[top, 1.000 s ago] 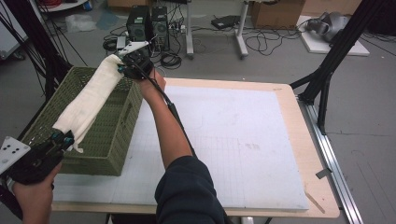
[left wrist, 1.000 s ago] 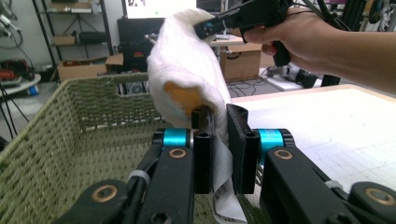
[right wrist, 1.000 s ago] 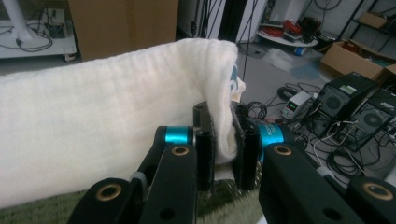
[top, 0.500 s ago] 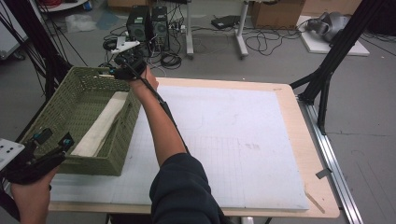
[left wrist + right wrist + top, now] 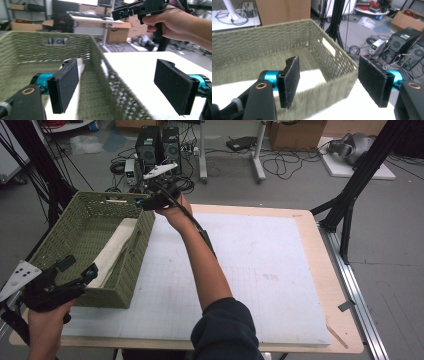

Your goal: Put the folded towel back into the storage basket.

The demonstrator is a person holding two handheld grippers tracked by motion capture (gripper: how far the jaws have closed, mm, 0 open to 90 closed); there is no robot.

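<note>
Towel (image 5: 116, 251) dropped in basket (image 5: 65, 232) — both grippers just opened, empty

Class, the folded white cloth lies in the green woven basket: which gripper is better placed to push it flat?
Probably left: the left gripper, jaws just opened and empty, hovers beside the folded white cloth in the green woven basket; the right gripper is beyond the far rim.

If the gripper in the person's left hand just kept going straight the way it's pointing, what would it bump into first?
Most likely the green woven basket: the left gripper has its open jaws either side of the near wall's rim, nothing held. Depth is hard to judge, so how close it is stays unclear.
</note>
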